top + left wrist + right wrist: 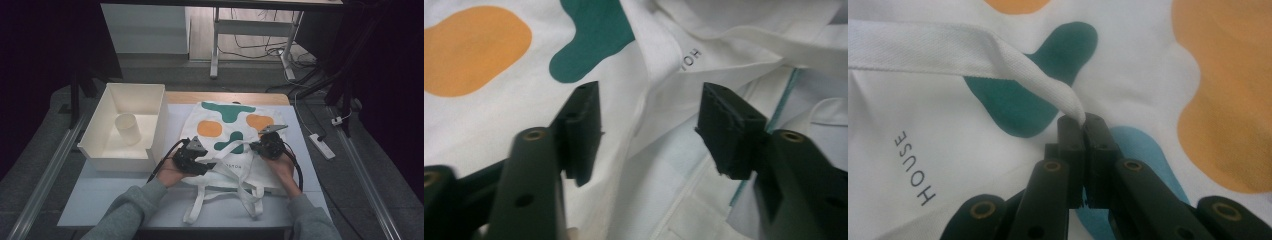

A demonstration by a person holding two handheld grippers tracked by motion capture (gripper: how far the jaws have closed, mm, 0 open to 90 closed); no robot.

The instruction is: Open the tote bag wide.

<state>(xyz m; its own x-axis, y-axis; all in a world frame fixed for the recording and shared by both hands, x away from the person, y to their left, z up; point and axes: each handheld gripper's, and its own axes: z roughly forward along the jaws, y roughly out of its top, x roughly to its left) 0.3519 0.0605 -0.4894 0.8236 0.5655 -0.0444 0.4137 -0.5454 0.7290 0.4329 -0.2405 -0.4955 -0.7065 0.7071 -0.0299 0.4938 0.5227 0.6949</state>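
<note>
I take the white tote bag (pixel 227 145) with its orange and green blobs as my landmark, lying flat on the pale table (pixel 100 200), and I read everything else from it. Off to the left of the bag, just beside its edge, sits the cream open bin (pixel 150 117) with a pale cup (pixel 126 128) standing upright inside. At the bag's lower left corner I have my left gripper (pixel 199 161), with the hand and grey sleeve behind it; in the left gripper view (pixel 649 127) its jaws stand well apart with nothing pinched, only rumpled bag cloth and a folded hem lying beneath the gap, so that tool is loose and holding nothing. From the bag's bottom edge its white straps (pixel 240 192) trail toward me over the table, looped and partly crossed. On the bag's right half, near the lower orange patch, I have my right gripper (pixel 261 146); in the right gripper view (pixel 1083 122) its jaws are pressed together on the end of a white woven handle strap (pixel 998 55), which runs from the tips up and away to the left across the green blob and the printed word HOUSE (pixel 915 167), lifted a little off the cloth
</note>
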